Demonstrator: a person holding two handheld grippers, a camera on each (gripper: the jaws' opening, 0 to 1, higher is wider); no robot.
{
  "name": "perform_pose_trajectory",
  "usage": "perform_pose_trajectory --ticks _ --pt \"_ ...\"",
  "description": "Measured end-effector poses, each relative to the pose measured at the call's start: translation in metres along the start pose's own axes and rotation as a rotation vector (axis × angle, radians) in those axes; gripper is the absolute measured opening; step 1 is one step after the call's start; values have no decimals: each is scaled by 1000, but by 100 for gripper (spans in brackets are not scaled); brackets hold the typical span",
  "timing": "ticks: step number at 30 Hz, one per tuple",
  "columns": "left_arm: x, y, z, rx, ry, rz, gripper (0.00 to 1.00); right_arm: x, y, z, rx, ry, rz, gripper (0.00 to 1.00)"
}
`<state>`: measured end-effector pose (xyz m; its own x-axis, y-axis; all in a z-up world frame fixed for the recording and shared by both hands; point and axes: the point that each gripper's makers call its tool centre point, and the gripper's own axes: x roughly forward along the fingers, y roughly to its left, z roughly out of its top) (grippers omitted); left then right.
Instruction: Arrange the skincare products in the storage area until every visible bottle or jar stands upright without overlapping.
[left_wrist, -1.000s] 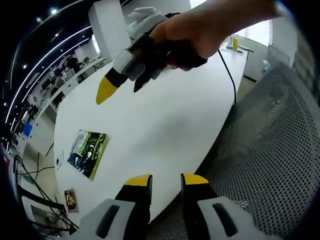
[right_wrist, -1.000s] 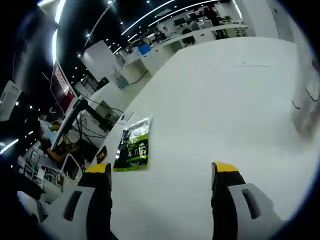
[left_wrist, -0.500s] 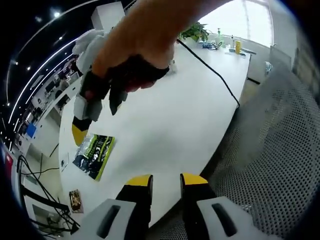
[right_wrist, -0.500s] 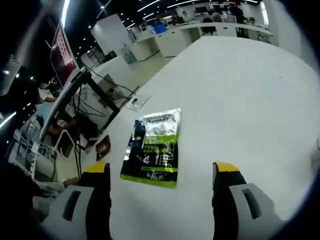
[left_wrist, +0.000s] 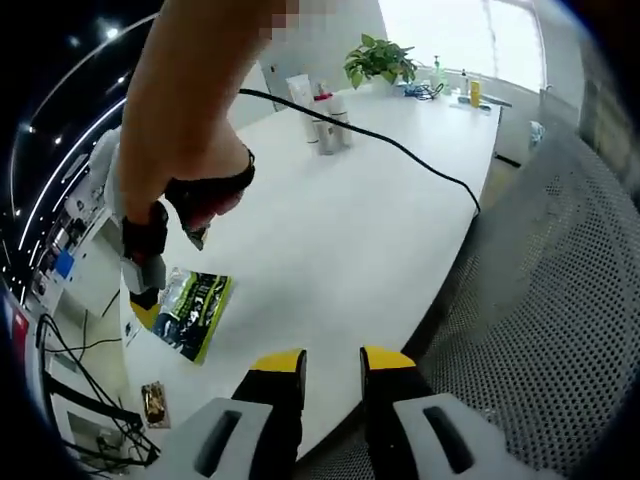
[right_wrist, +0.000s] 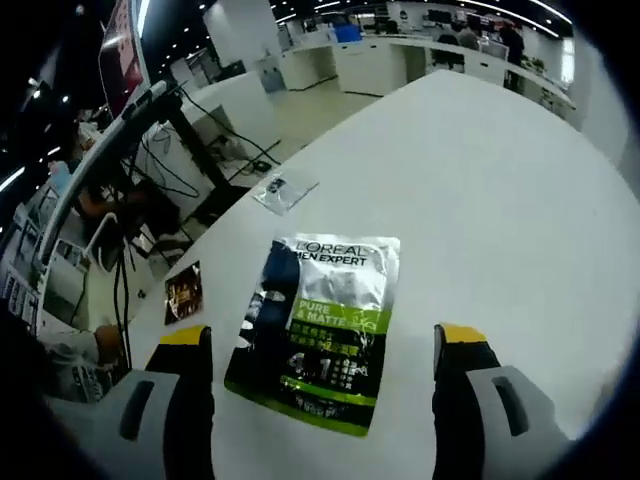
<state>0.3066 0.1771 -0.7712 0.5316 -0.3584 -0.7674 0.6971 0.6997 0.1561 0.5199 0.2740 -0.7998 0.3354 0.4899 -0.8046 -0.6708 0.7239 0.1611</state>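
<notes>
Right gripper view: the right gripper (right_wrist: 320, 345), jaws set wide apart and holding nothing, hangs over a flat green, black and silver foil sachet (right_wrist: 318, 328) printed with skincare branding, which lies face up on the white table (right_wrist: 480, 180). The sachet sits between the two yellow-tipped jaws, nearer the left one, and no contact can be seen. A small clear packet (right_wrist: 284, 190) and a small dark card (right_wrist: 184, 292) lie beyond it, near the table edge.

Left gripper view: the left gripper (left_wrist: 332, 362) stays at the near table edge, jaws a narrow gap apart and empty. A person's hand (left_wrist: 190, 170) carries the right gripper down beside the sachet, while several upright bottles and tubes (left_wrist: 322, 112) stand well apart at the far end near a potted green plant (left_wrist: 380, 62); a black cable (left_wrist: 400, 145) crosses the tabletop.

Judged step: approaching the sachet to pick it up. A flat pouch offers little purchase, so lowering squarely over one short edge and closing there would serve best.
</notes>
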Motion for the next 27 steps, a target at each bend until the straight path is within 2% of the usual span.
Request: perform_pose_trajectory --ticks 4,8,14,17,22,27 --pt "0 0 2 -6 -12 1 22 17 4 2 -34 38 -19 99" --pt "0 -1 1 10 -7 -2 22 28 5 7 -52 67 -37 99" --pt "0 0 1 16 -5 1 22 36 4 0 -33 124 -84 99" --pt "0 0 2 20 -8 1 22 40 2 -4 -91 155 -110 99" --pt "0 0 2 19 -9 2 22 39 1 -7 -122 164 -126 99" --pt "0 -1 1 23 -7 0 22 39 4 -4 -123 143 -120 99"
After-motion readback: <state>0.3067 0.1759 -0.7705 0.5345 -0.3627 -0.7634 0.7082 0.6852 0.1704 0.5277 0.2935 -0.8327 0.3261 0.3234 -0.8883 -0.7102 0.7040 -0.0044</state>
